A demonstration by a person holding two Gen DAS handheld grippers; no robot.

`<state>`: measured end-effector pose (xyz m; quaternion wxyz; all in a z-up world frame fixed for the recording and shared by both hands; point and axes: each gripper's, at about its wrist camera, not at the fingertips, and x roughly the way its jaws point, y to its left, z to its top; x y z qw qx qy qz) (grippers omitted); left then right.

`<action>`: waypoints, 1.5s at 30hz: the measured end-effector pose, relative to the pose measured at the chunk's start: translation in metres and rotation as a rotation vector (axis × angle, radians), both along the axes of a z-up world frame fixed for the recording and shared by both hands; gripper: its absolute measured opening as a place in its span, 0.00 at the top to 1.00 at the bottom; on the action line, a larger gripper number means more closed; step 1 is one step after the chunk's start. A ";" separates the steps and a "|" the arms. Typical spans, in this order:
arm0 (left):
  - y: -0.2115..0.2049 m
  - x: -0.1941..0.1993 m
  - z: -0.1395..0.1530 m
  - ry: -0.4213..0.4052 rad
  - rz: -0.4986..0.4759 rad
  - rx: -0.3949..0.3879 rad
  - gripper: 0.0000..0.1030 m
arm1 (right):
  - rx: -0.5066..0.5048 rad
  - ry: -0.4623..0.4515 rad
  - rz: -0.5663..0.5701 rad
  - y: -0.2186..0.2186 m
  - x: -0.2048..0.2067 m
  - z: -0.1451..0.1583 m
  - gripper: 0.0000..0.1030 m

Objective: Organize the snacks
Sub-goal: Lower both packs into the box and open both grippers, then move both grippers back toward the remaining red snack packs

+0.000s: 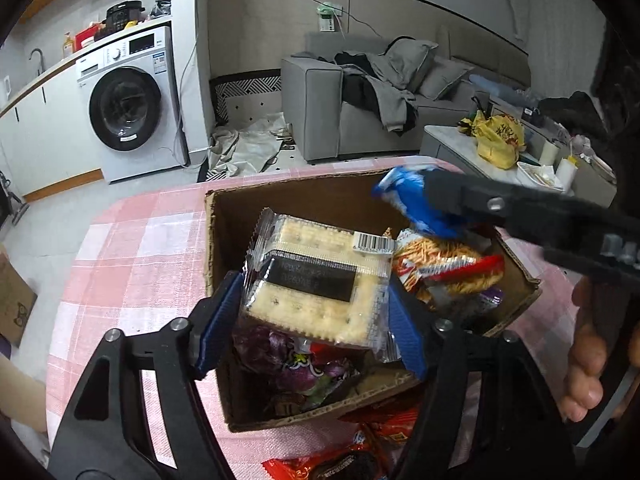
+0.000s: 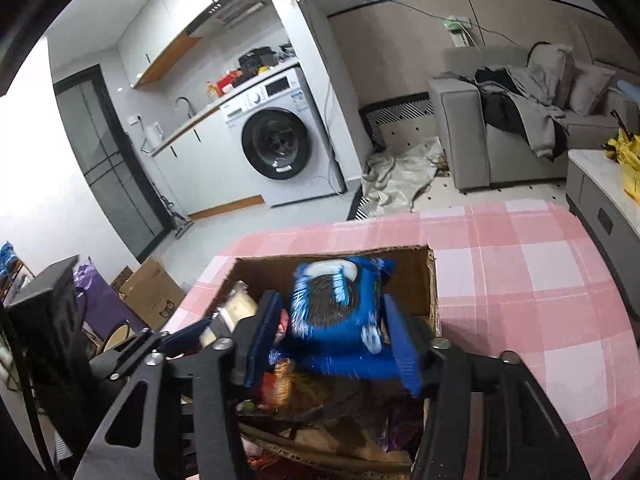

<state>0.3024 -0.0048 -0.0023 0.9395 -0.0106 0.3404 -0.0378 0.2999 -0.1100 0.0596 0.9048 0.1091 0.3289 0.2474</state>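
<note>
The left hand-held gripper (image 1: 316, 304) pinches a clear-wrapped cracker pack (image 1: 316, 276) between its blue pads (image 1: 404, 336). The pack is held above the open cardboard box (image 1: 214, 248), tilted, with its barcode label facing up.

The right hand-held gripper (image 2: 334, 340) pinches a blue cookie packet (image 2: 336, 312) between its blue pads (image 2: 402, 348). In the left wrist view this packet (image 1: 416, 204) hangs over the far right part of the box, clear of the contents below. The packet is motion-blurred in both views.

The box stands on the bench (image 1: 132, 248), which is covered with a pink checked cloth. Inside the box lie an orange-and-red noodle snack bag (image 1: 444, 264) at the right and a purple wrapper (image 1: 292, 364) at the near side, beneath the cracker pack. Red snack packets (image 1: 384, 428) lie on the bench just outside the near wall of the box.

A washing machine (image 1: 128, 104) and a grey sofa (image 1: 360, 96) stand in the background.
</note>
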 end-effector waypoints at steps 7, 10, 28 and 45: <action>0.009 -0.027 0.019 -0.035 -0.003 -0.054 0.11 | -0.009 -0.014 -0.011 -0.022 -0.025 0.007 0.01; 0.015 -0.046 0.025 -0.052 -0.008 -0.065 0.01 | -0.015 0.007 -0.012 -0.030 -0.037 0.001 0.00; 0.043 -0.162 0.010 -0.074 0.058 -0.018 0.01 | -0.095 0.078 0.040 -0.007 -0.104 -0.047 0.00; 0.044 -0.135 -0.033 0.044 0.066 -0.053 0.01 | -0.213 0.186 0.049 0.010 -0.108 -0.096 0.00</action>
